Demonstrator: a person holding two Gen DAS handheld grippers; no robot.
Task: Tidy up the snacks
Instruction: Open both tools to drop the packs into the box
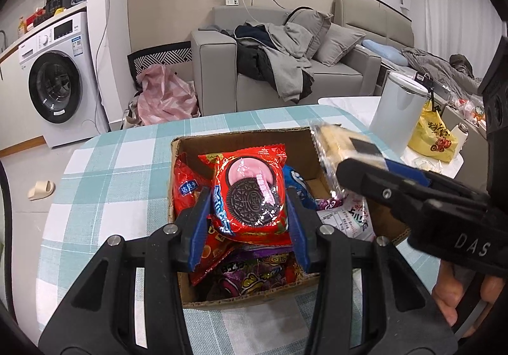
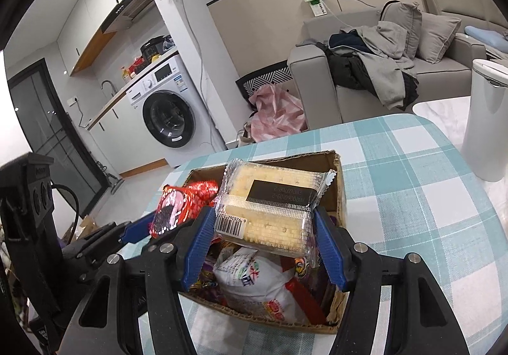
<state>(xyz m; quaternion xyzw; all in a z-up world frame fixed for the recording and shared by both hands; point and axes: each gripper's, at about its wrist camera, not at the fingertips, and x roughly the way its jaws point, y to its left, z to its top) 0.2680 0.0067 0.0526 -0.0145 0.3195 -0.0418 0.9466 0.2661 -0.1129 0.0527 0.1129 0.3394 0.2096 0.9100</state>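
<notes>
The left gripper (image 1: 247, 212) has its jaws squeezed on a red cookie pack (image 1: 250, 196), held up over the cardboard box (image 1: 241, 298) so it can drop in. The right gripper (image 2: 260, 234) has its jaws pinching a clear pack of yellow wafers (image 2: 266, 206), up over the box's far right part, at about 1 o'clock. Both packs hang above the box, maybe to find a free spot. The box sits on the checked bench (image 1: 104, 171) and already holds many snacks.
</notes>
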